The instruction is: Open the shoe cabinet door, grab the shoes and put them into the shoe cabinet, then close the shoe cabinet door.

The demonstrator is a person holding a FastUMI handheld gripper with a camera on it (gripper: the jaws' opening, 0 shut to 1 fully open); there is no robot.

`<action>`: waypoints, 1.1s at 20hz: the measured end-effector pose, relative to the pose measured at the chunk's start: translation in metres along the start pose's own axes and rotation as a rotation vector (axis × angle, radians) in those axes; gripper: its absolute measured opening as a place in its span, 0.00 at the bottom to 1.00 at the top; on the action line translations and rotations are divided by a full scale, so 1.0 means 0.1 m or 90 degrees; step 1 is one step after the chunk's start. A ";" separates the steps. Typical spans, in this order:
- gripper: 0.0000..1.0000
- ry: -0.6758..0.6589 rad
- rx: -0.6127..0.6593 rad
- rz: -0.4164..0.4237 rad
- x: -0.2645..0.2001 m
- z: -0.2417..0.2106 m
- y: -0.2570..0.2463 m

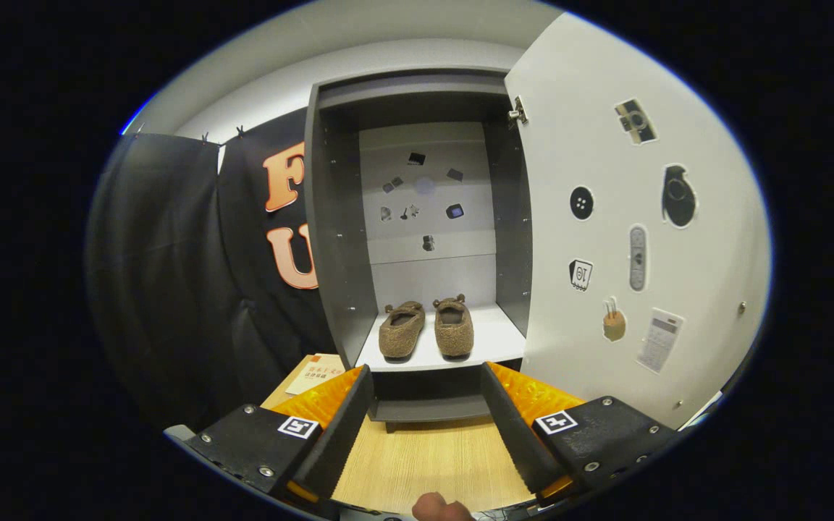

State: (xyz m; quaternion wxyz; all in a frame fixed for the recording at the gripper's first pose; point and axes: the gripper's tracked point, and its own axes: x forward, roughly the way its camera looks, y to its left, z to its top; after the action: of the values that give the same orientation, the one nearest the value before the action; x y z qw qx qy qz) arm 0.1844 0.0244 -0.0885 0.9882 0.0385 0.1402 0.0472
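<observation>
Two shoes (426, 329) (brown and fuzzy, toes toward the camera) sit side by side on the white shelf (489, 340) of one shoe cabinet (330, 239), in the centre of the frame. Its single door (605, 145) stands swung open at the right, with several stickers on its inner face; more small stickers dot the back panel. The gripper (424, 383) at the bottom centre is spread wide and holds nothing, its two fingers (341, 427) over the wooden floor (424, 456). The shoes lie beyond the fingertips, well apart, lined up with the gap between them.
</observation>
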 end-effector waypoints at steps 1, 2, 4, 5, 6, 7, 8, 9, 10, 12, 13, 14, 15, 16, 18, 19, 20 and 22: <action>0.93 0.001 -0.006 0.012 -0.13 -0.01 -0.06; 0.93 0.002 -0.011 0.018 -0.27 -0.02 -0.16; 0.93 -0.009 -0.019 0.025 -0.50 -0.01 -0.38; 0.93 -0.007 -0.018 0.025 -0.62 -0.04 -0.51; 0.93 -0.003 -0.011 0.029 -0.74 -0.08 -0.64; 0.93 -0.003 -0.001 0.034 -0.89 -0.10 -0.77; 0.93 -0.005 0.007 0.035 -0.99 -0.11 -0.90; 0.93 -0.007 0.013 0.035 -1.07 -0.13 -1.02; 0.93 -0.011 0.016 0.033 -1.15 -0.13 -1.14; 0.93 -0.018 0.019 0.015 -1.27 -0.12 -1.42; 0.93 -0.022 0.023 0.007 -1.33 -0.12 -1.54; 0.93 -0.024 0.029 -0.002 -1.36 -0.11 -1.66; 0.93 -0.025 0.034 -0.010 -1.38 -0.13 -1.79; 0.93 -0.026 0.037 -0.018 -1.40 -0.14 -1.91; 0.93 -0.024 0.040 -0.033 -1.42 -0.16 -2.11; 0.93 -0.024 0.039 -0.040 -1.40 -0.17 -2.21; 0.93 -0.023 0.036 -0.046 -1.38 -0.17 -2.30; 0.93 -0.026 0.032 -0.055 -1.33 -0.16 -2.42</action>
State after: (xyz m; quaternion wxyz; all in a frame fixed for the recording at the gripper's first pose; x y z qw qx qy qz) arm 0.0726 -0.2291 -0.0887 0.9907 0.0585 0.1225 0.0002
